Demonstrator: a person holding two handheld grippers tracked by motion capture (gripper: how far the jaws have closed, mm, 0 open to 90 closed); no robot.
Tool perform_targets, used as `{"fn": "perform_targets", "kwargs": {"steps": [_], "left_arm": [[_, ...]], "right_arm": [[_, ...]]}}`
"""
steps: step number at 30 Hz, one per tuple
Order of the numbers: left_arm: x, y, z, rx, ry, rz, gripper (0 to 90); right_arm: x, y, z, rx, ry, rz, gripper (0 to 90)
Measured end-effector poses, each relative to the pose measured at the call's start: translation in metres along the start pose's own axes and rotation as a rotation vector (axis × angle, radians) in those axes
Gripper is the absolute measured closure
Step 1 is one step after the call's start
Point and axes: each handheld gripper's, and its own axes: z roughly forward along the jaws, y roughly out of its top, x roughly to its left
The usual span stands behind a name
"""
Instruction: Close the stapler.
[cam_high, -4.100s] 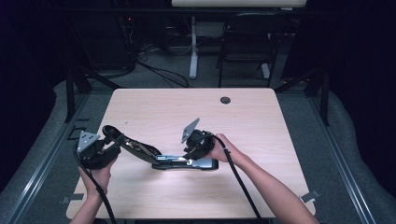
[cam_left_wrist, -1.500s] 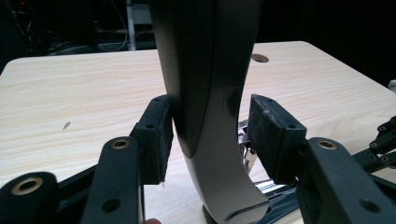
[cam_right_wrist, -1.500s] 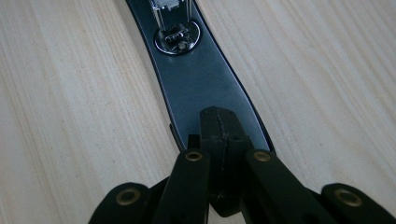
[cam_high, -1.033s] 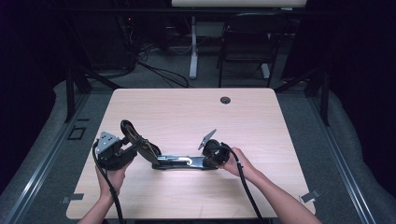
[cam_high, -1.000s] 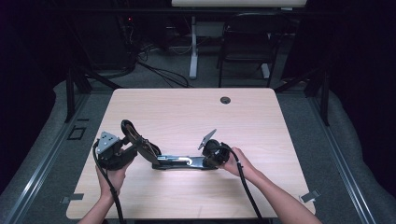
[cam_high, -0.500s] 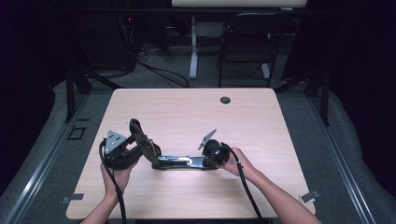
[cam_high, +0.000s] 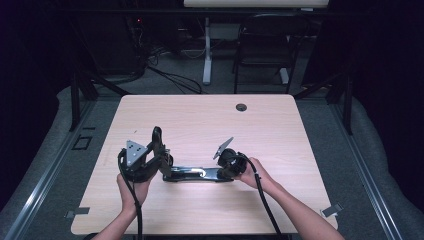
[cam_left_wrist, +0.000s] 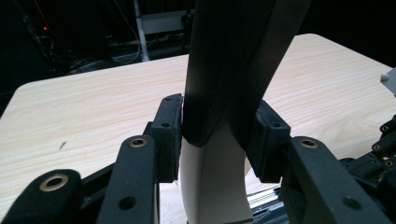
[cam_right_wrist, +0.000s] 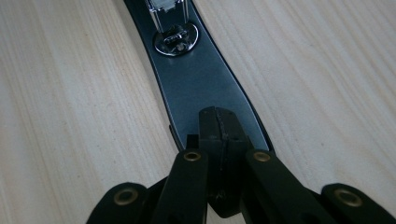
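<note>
black stapler (cam_high: 192, 172) with a silver metal strip, on a pale wood-grain table (cam_high: 280, 125)

High view from above the table's (cam_high: 310, 125) near edge, facing forward and down, far off, left gripper (cam_left_wrist: 217, 140) view close along its jaws toward the far edge, right gripper (cam_right_wrist: 219, 135) view close, facing down, all three sharing the stapler (cam_high: 192, 174).

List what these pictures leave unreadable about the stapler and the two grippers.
- Stapler arm, left gripper view: its top is cut off by the upper edge.
- Hinge where the arm meets the stapler base, high view: hidden behind the left gripper.
- Right gripper pads pressing or just resting on the base: shut tips cover the contact.
- Staples inside: too small.
</note>
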Motion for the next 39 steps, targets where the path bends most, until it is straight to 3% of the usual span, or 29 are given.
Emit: {"fn": "perform_targets", "kwargs": {"steps": [14, 19, 30, 34, 39], "left_arm": [[-0.01, 0.0, 0.003, 0.0, 0.012, -0.005, 59.2], [-0.014, 0.0, 0.005, -0.001, 0.013, -0.003, 58.3], [-0.023, 0.001, 0.009, 0.0, 0.023, -0.005, 56.5], [-0.027, 0.001, 0.011, 0.008, 0.02, 0.009, 55.6], [-0.034, 0.001, 0.014, 0.015, 0.016, 0.031, 54.4]], "right_arm": [[-0.002, 0.0, 0.0, 0.001, -0.02, 0.007, 88.1], [-0.005, 0.002, -0.009, -0.013, -0.035, 0.015, 88.1], [0.0, 0.024, -0.065, -0.188, -0.054, 0.021, 88.3], [0.004, 0.035, -0.088, -0.272, -0.052, 0.02, 88.5], [0.012, 0.049, -0.105, -0.357, -0.046, 0.009, 89.2]]}}
